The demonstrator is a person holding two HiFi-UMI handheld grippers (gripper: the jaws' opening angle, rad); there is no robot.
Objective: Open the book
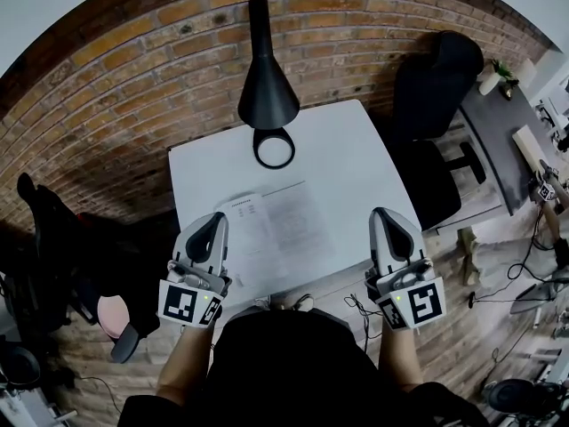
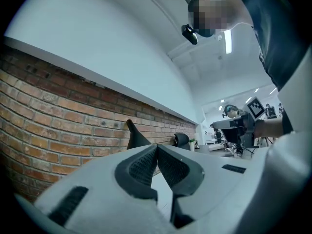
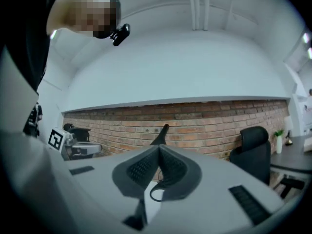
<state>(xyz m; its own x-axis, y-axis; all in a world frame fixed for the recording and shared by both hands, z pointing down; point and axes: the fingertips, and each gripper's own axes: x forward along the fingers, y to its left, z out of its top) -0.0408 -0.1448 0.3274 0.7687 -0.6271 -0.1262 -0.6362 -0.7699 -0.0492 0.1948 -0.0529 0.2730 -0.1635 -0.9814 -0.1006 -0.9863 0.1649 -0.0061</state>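
Book (image 1: 280,229) flat on white table (image 1: 356,149), between both grippers, gripped by neither. Printed white face up: probably open pages, though too washed out for certainty. Left gripper (image 1: 212,227) pressed together, empty. Right gripper (image 1: 389,222) likewise. Seemingly little left.

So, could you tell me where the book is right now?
In the head view the book lies on the white table near its front edge, between the left gripper and the right gripper, with the black lamp behind it.
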